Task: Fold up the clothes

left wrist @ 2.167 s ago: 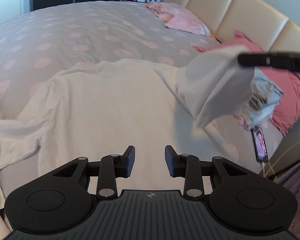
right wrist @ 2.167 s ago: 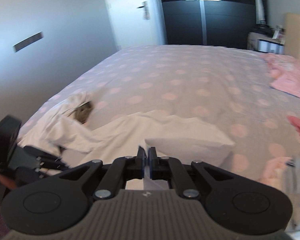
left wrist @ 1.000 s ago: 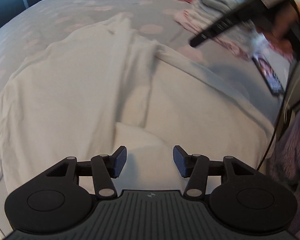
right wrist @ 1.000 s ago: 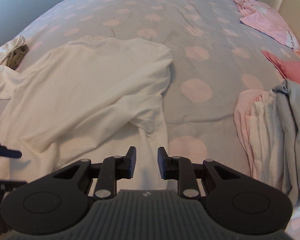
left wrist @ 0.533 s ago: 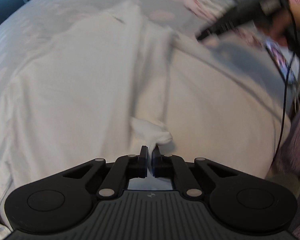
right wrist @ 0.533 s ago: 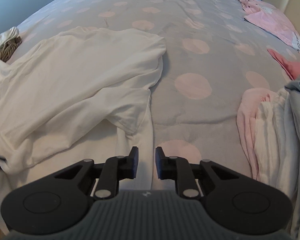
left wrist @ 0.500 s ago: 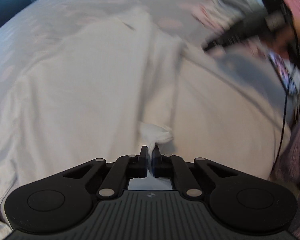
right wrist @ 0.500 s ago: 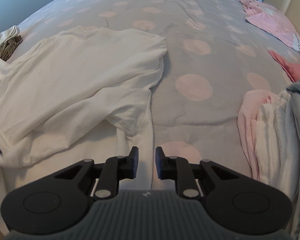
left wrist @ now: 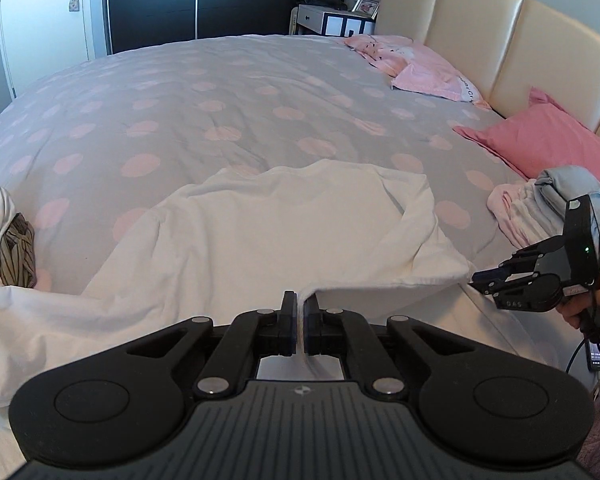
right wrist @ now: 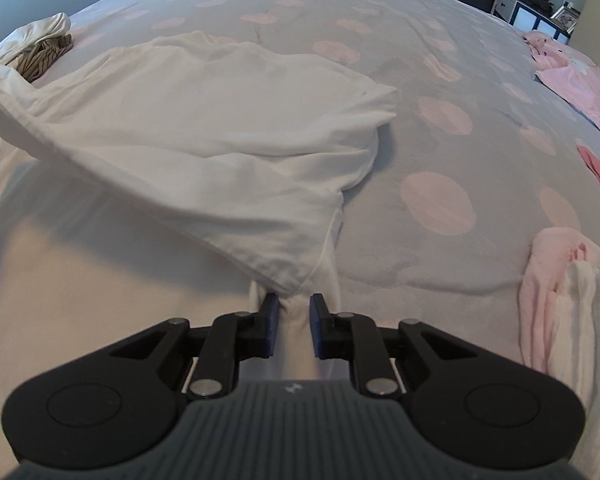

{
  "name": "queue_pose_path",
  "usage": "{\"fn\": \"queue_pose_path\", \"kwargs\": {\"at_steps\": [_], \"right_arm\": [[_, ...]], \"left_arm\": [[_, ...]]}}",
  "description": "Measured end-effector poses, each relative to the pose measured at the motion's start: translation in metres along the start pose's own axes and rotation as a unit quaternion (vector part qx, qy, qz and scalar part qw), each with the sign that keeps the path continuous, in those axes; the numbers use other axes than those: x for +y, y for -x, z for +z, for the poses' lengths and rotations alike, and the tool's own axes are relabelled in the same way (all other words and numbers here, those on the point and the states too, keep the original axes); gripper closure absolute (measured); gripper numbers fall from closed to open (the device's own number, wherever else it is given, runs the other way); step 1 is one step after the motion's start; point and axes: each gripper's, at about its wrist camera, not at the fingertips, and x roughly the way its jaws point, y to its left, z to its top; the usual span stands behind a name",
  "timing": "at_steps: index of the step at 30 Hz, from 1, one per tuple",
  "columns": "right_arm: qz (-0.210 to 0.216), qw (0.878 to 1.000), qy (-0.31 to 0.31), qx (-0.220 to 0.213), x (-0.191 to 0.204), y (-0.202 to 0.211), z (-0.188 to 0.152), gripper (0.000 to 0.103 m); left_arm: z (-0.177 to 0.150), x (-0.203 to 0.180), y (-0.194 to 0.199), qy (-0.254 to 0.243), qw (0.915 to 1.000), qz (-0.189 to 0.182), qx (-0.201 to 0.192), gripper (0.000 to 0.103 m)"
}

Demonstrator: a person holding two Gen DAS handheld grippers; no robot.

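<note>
White cotton makes up the long-sleeved shirt [left wrist: 284, 224] that lies spread over the near half of the grey duvet with pink dots [left wrist: 228, 92], its hem toward the near edge of the bed and its body reaching up toward the middle. The left gripper [left wrist: 299, 322] has its two black fingers [left wrist: 287, 320] pressed together on a thin fold of the shirt's cloth, which rises between them in a narrow strip. From that pinch a lifted edge of fabric runs to the right, toward a pointed corner of the shirt. The right gripper [right wrist: 293, 326] sits at that corner: its fingers [right wrist: 269, 326] stand a little apart, with a bunched bit of the white cloth between them. Whether the pads actually press the cloth cannot be told. In the left wrist view the right gripper [left wrist: 485, 278] appears at the right edge of the bed, held by a person's hand [left wrist: 596, 300].

At the left edge of the bed lies a crumpled white garment [right wrist: 40, 32] wrapped around a brown striped piece of cloth [left wrist: 18, 250]. At the right edge sits a pile of pale pink, white and grey clothes [left wrist: 540, 204]. Farther up, near the cream padded headboard [left wrist: 480, 28], lie a deep pink pillow [left wrist: 540, 144] and a light pink pillow [left wrist: 428, 74].
</note>
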Motion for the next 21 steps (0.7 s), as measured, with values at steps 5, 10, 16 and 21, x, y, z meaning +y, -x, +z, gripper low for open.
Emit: {"fn": "queue_pose_path", "kwargs": {"at_steps": [5,10,16,21], "right_arm": [[-0.01,1.0,0.007,0.013,0.007,-0.008,0.004,0.089],[-0.031,0.999,0.012,0.008,0.01,0.001,0.003,0.099],[-0.056,0.997,-0.048,-0.022,-0.023,0.036,0.006,0.1],[-0.063,0.994,-0.087,-0.019,-0.049,0.037,-0.003,0.1]], "left_arm": [[0.001,-0.001,0.004,0.0,0.9999,-0.004,-0.01,0.102],[0.005,-0.005,0.011,0.003,0.9996,-0.014,-0.025,0.102],[0.006,-0.022,0.013,-0.007,0.9989,-0.04,-0.025,0.102],[0.0,-0.052,0.001,-0.036,0.9968,-0.072,0.004,0.102]]}}
